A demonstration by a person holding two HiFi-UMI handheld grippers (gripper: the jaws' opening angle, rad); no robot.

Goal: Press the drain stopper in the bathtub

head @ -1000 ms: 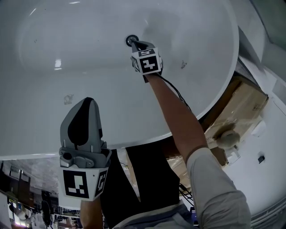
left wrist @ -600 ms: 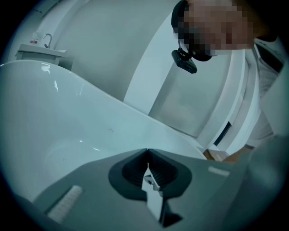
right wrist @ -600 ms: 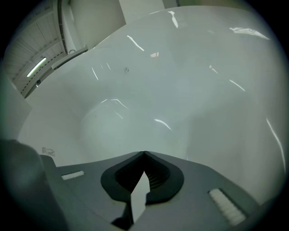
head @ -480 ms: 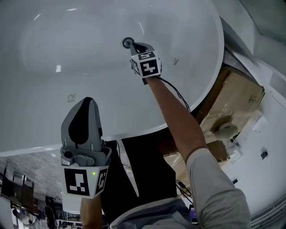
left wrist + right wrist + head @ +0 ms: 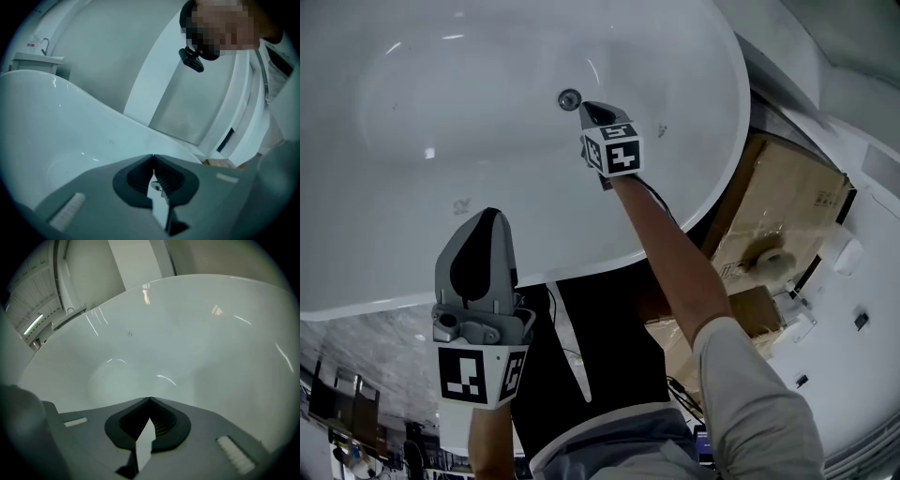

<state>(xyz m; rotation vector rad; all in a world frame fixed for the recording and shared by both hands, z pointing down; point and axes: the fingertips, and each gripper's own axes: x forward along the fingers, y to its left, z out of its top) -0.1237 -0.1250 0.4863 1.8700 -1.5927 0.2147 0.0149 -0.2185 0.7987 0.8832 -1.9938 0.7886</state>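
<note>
One bathtub (image 5: 412,234), white and oval, with one round drain stopper (image 5: 570,97) set in its floor. Two grippers. The right gripper (image 5: 587,107) reaches into the tub and its tip lies just beside the stopper, on the near right of it, apart from it by a narrow gap. Its marker cube sits farther back from the stopper along the same arm. In the right gripper view the jaws meet at their tips with nothing between them, and only the bare tub wall lies ahead. The left gripper (image 5: 487,212) is held well apart from the stopper, over the tub's near rim. Its jaws are likewise closed tip to tip and empty.

Outside the tub, far right of the stopper, stand cardboard boxes (image 5: 792,202), with a pale roll (image 5: 768,257) lying on them. Nothing stands between the right gripper's tip and the stopper. The tub's basin holds only the stopper and the right gripper's tip.
</note>
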